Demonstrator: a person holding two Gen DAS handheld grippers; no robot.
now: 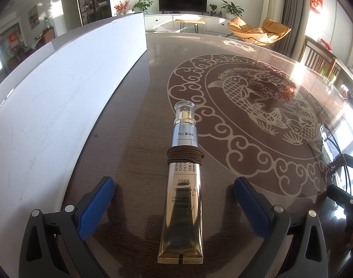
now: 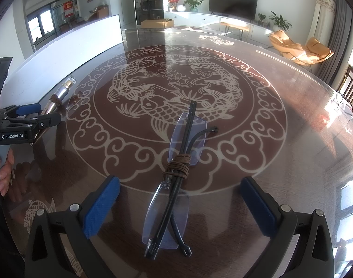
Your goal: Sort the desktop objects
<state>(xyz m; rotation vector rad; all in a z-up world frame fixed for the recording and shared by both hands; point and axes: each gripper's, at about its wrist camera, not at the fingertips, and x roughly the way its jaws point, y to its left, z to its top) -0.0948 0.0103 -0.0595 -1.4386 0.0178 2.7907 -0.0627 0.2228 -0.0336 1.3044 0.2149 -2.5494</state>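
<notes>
Gold-and-silver cosmetic tube with a clear cap and brown cord round its middle lies flat on the dark, fish-patterned glass table, between the left gripper's wide-apart blue pads, untouched; folded rimless glasses, cord-bound, lie between the right gripper's spread fingers; white board stands just left.

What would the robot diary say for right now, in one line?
left gripper: open, around eye cream tube | right gripper: open, around folded glasses | both on table

White box wall blocks left; table lies open rightward.
</notes>
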